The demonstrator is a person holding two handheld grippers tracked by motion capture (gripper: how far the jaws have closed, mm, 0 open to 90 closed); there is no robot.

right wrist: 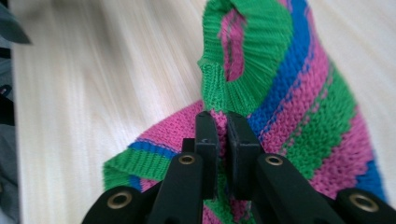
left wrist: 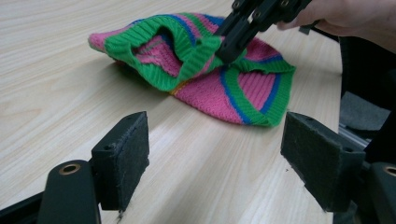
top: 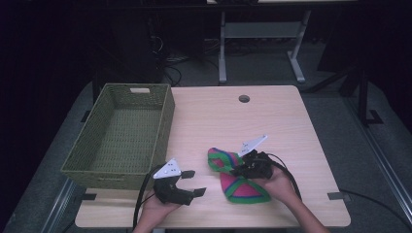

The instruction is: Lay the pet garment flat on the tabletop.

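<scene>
Pale wooden table (top: 272, 121) across the middle of the frame, round cable hole (top: 244, 98) near its far edge. Grey carpeted floor (top: 335, 121) on all sides, lit near the table, falling into deep darkness toward the upper left and upper right. White metal desk frame (top: 262, 36) at upper centre, legs planted on the floor. Tangle of black cables (top: 167, 60) left of it. Metal rail (top: 388, 170) along the lower right edge.
</scene>
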